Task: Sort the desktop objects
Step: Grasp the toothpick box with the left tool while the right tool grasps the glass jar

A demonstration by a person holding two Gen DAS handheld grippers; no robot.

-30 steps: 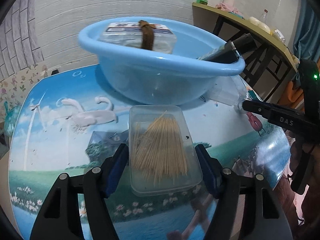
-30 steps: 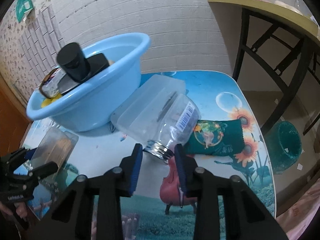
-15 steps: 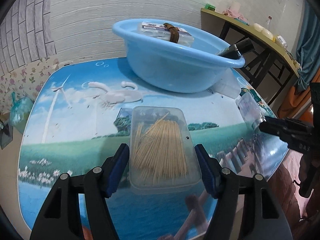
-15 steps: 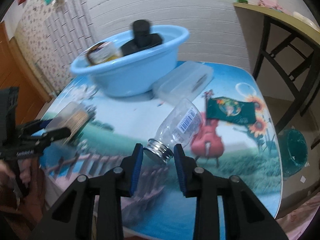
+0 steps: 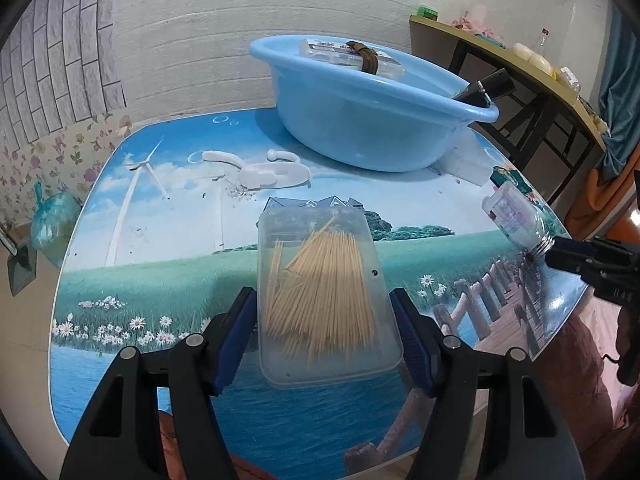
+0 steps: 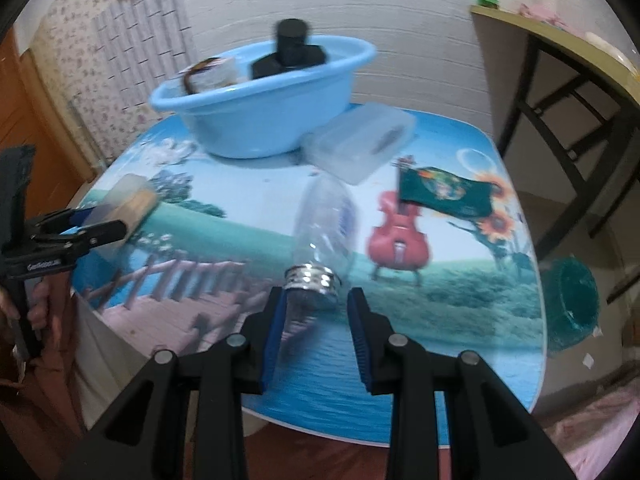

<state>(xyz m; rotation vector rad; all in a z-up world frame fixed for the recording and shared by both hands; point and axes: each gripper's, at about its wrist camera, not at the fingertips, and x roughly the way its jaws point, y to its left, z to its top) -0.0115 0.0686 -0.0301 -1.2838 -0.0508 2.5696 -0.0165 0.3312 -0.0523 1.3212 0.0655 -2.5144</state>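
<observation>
My left gripper (image 5: 324,316) is shut on a clear plastic box of toothpicks (image 5: 320,292) and holds it above the near part of the picture-printed table (image 5: 160,240). My right gripper (image 6: 314,314) is shut on the silver neck of a clear empty bottle (image 6: 326,220), held above the table; the bottle also shows in the left wrist view (image 5: 516,216). The blue basin (image 5: 360,120) stands at the back of the table and holds a flat clear box (image 5: 352,52) and a black object (image 6: 292,52). The left gripper with the toothpick box shows in the right wrist view (image 6: 124,208).
A white hook (image 5: 264,168) lies left of the basin. A clear lidded box (image 6: 360,140) and a green pouch (image 6: 444,190) lie right of it. A wooden side table (image 5: 520,64) stands at the right, a teal bin (image 6: 572,304) on the floor.
Both grippers have pulled back from the basin toward the table's near edge, each carrying its object. The bottle has come off the table and now points away from me.
</observation>
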